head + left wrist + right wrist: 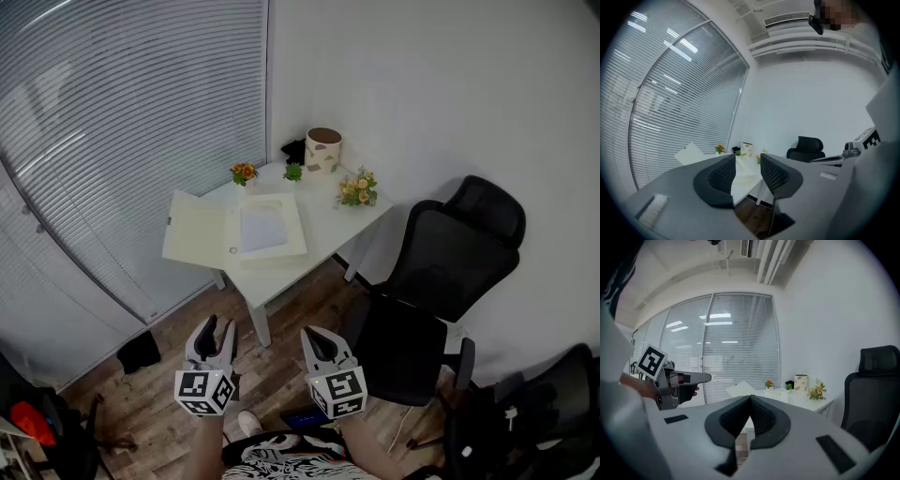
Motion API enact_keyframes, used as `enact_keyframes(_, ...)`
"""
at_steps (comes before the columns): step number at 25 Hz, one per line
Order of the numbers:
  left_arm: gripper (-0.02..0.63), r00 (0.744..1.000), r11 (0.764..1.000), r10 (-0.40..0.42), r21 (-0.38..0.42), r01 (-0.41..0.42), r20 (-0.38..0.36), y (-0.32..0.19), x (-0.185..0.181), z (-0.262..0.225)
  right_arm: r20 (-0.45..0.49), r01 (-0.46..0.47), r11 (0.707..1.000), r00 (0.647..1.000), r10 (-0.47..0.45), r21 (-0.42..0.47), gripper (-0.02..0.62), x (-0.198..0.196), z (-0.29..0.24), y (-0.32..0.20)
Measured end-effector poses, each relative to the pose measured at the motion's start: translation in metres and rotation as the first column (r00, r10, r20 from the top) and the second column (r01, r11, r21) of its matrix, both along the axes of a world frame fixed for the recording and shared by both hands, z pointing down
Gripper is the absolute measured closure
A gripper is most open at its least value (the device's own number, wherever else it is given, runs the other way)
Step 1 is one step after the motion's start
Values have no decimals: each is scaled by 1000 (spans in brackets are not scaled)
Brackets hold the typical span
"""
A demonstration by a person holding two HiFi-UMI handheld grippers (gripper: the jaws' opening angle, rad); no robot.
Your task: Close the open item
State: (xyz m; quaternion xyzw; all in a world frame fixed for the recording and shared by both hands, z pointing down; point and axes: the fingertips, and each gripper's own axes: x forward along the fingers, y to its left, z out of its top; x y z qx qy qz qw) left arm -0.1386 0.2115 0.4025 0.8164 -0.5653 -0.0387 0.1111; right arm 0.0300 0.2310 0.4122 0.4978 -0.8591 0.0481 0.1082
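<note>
A flat cream box file (pixel 270 228) lies open on the small white table (pixel 328 223), far ahead of both grippers. Its lid (pixel 195 230) is swung out to the left over the table's edge, and white sheets lie in the tray. The lid (pixel 689 153) also shows in the left gripper view and the lid (pixel 740 389) in the right gripper view. My left gripper (pixel 217 334) (pixel 747 160) is held low over the floor, open, with nothing between its jaws. Beside it my right gripper (pixel 315 339) (pixel 751 398) is shut and empty, its pads meeting at the tips.
On the table's far side stand a patterned cylinder pot (pixel 322 149), an orange flower pot (pixel 244 172), a small green plant (pixel 293 172) and a bouquet (pixel 357 190). A black office chair (pixel 441 272) stands to the right. Window blinds (pixel 122 122) run along the left.
</note>
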Motion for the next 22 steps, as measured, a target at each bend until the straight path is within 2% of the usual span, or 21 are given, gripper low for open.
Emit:
enact_keyframes(5, 454, 999, 999, -42, 5, 42, -1, 8, -9, -4, 32, 30, 1000, 999, -29, -6, 594, -5, 4, 2)
enact_keyframes(8, 454, 998, 998, -59, -5, 59, 1, 14, 0, 1, 23, 34, 999, 999, -33, -16, 594, 10, 7, 11)
enact_keyframes(14, 454, 990, 991, -130, -36, 128, -62, 27, -8, 17, 68, 22, 1000, 997, -21, -14, 594, 41, 12, 22)
enact_keyframes(22, 454, 976, 976, -207, -80, 201, -74, 15, -23, 40, 78, -24, 999, 997, 27, -47, 594, 73, 28, 1)
